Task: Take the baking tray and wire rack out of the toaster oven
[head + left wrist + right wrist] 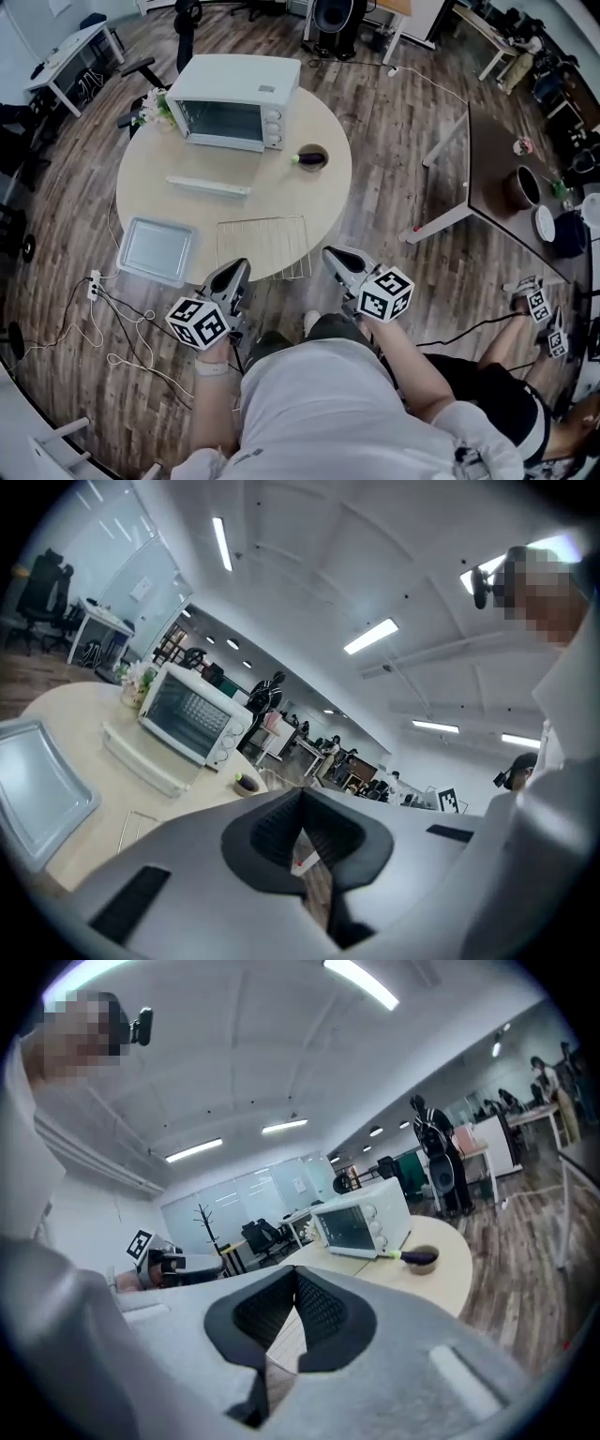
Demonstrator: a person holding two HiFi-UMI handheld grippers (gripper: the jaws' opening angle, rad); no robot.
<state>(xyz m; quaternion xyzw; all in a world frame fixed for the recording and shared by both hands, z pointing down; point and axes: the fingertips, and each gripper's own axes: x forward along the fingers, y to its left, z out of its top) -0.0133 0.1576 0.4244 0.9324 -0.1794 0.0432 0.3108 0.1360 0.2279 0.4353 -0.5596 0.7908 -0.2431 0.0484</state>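
Both tools are pulled back near the person's body at the bottom of the head view. The left gripper (236, 270) has its jaws pressed together with nothing in them, and so does the right gripper (332, 255). On the round table (328, 192), the baking tray (157, 249) lies flat at the lower left edge. The wire rack (264, 246) rests just right of it, overhanging the near rim. The toaster oven (239, 101) stands at the top of the table with its door (208, 186) dropped open. A small bowl (310, 157) sits to its right.
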